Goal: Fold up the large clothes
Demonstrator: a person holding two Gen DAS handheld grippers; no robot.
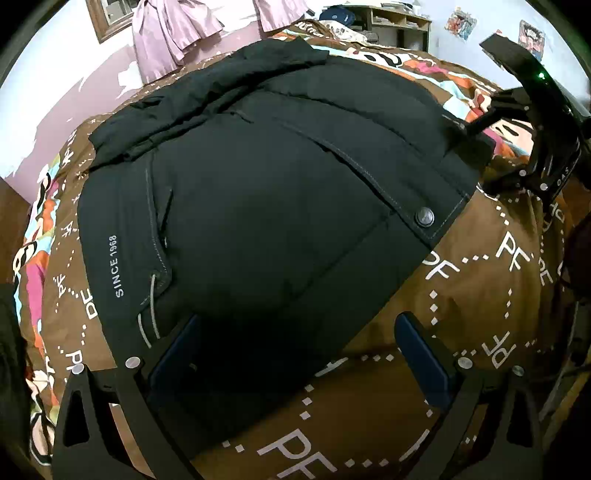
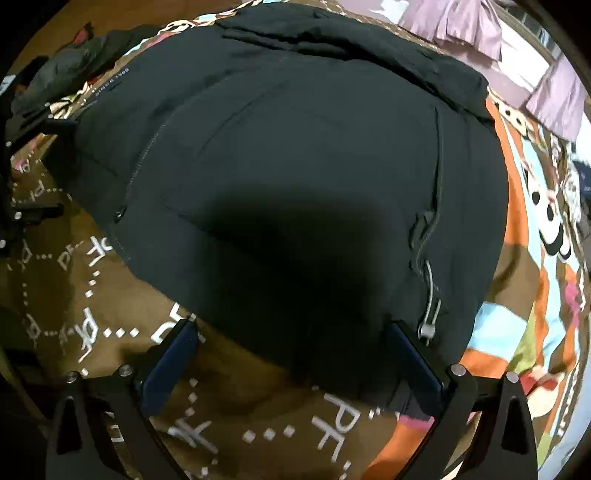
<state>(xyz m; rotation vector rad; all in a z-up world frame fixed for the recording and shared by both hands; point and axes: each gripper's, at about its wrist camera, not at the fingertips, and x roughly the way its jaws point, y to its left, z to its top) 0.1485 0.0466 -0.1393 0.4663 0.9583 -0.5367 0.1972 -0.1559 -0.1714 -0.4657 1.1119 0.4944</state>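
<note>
Nearest my left claw: its two blue-padded fingers, spread wide and gripping nothing, straddling the hem corner of the black padded jacket. The jacket lies flat ahead of this claw on a brown patterned bedspread, a snap button ahead and to its right, "SINCE 1968" lettering ahead and to its left. My right claw is likewise released, jaws wide; the hem passes between its fingers, and a zipper pull lies just beside the right finger. Pink curtains hang far beyond the jacket.
</note>
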